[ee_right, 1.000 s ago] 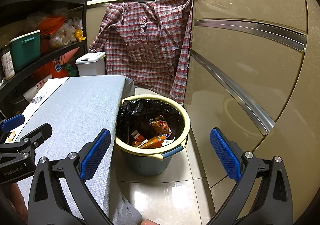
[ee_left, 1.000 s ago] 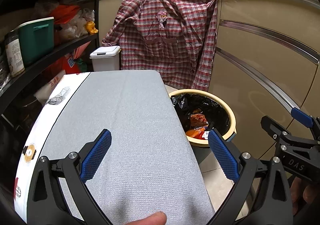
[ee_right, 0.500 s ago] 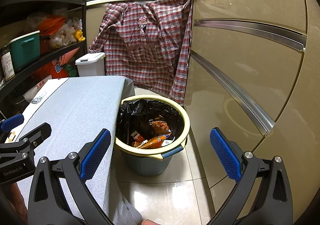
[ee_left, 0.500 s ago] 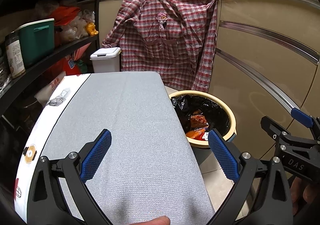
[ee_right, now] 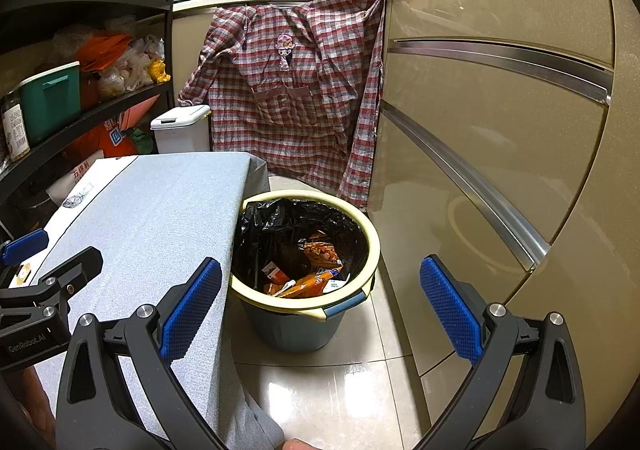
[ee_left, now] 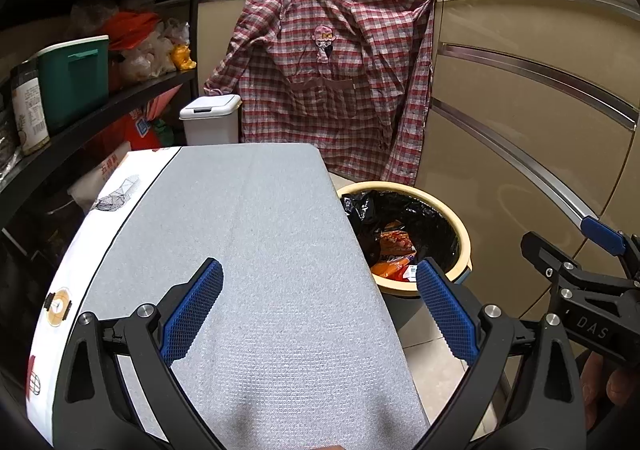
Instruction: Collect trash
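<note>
From the left wrist, the left gripper [ee_left: 318,310] hangs over the grey tabletop [ee_left: 248,234] with its jaws spread wide and nothing between them. The trash bin [ee_left: 460,234], lined with a black bag, stands on the floor just beside the tabletop's right edge, with orange wrappers [ee_left: 394,256] inside. A plaid shirt [ee_left: 332,89] hangs beyond.

From the right wrist, the right gripper [ee_right: 320,308] is also wide and empty, aimed toward the trash bin [ee_right: 372,246] and its wrappers [ee_right: 312,278]. The tabletop [ee_right: 160,217] lies to the left, and cabinet drawers [ee_right: 500,109] to the right.
</note>
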